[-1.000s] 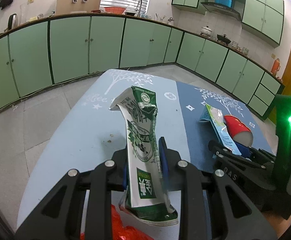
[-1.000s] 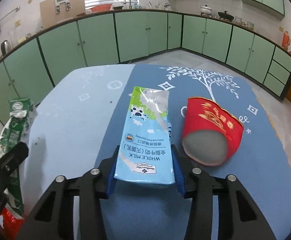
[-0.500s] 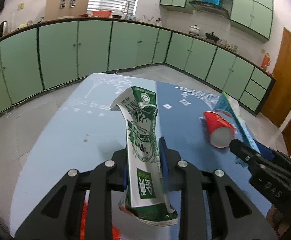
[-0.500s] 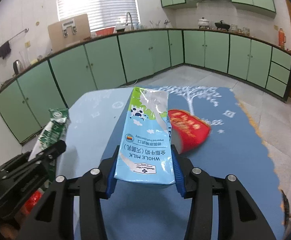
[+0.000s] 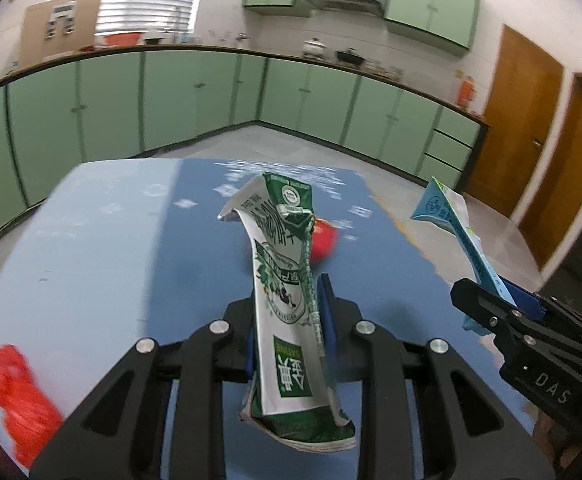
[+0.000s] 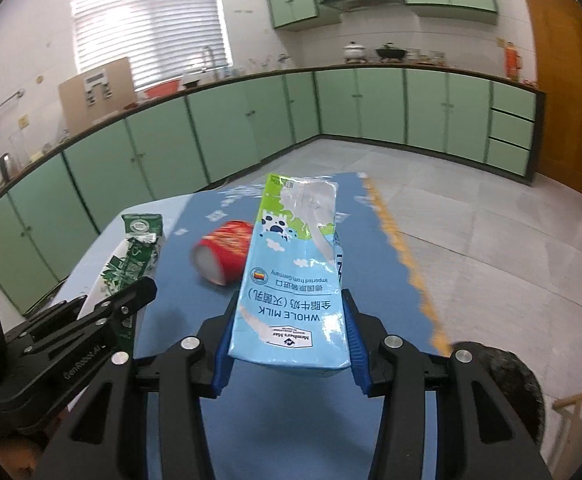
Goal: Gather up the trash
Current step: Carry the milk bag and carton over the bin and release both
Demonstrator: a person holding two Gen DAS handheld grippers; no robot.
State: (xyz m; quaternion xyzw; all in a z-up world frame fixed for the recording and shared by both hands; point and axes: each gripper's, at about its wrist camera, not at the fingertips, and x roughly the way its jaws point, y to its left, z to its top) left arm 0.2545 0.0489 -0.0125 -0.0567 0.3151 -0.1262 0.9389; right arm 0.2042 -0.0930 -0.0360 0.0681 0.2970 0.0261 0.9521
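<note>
Left gripper: fingers clamped on crumpled green carton. Right gripper: fingers clamped on blue milk carton. Risk: flattened cartons may slip out mid-carry; red cup left on tabletop could roll off.

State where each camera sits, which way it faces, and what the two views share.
Left wrist: on the left tongs, looking over the table toward the door; they grip the green carton.
Right wrist: on the right tongs, facing the cabinets; they grip the blue milk carton.
Shared: both cartons, the red cup.
</note>
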